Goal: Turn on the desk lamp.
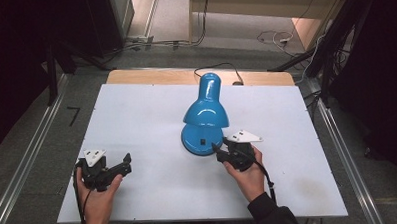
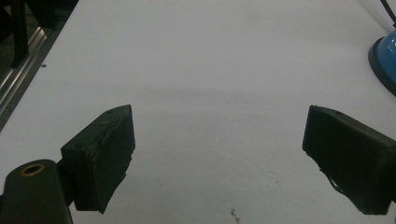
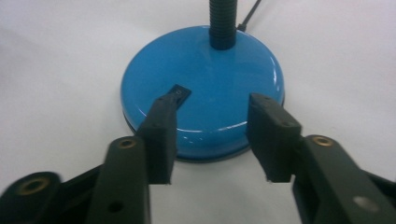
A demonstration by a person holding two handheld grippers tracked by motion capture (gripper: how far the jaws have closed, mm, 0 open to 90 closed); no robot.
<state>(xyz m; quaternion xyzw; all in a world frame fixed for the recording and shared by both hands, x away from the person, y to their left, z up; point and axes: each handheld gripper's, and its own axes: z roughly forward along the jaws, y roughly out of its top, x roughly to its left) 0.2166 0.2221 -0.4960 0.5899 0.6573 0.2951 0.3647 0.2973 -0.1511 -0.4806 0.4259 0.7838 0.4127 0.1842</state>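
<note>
Standing near the middle of the high view, a blue desk lamp [image 1: 205,112] rests on a white board [image 1: 136,119] that covers most of a wooden table [image 1: 150,76], whose bare edge shows along the top of the board. The lamp's round base [image 1: 200,142] sits lower in the frame than its shade [image 1: 205,114], which overlaps the base from above, and a black cord [image 1: 220,66] runs from behind the lamp toward the upper centre of the frame. At the lower right of centre in the high view, the right gripper [image 1: 219,152] is held by the person's right hand [image 1: 249,178], its tips at the lower right edge of the base. In the right gripper view, its jaws stand apart over the near rim of the base [image 3: 205,74], and the left jaw's tip reaches a small black switch [image 3: 180,93] on the base's top; whether it touches cannot be told. A ribbed black neck [image 3: 222,23] rises from the base at the top of that frame. At the lower left of the high view, the left gripper [image 1: 125,162] lies in the left hand [image 1: 97,195], well apart from the lamp. In the left gripper view, its jaws are spread wide over bare board with nothing between them, and the base edge [image 2: 385,58] shows at the right side of the frame.
</note>
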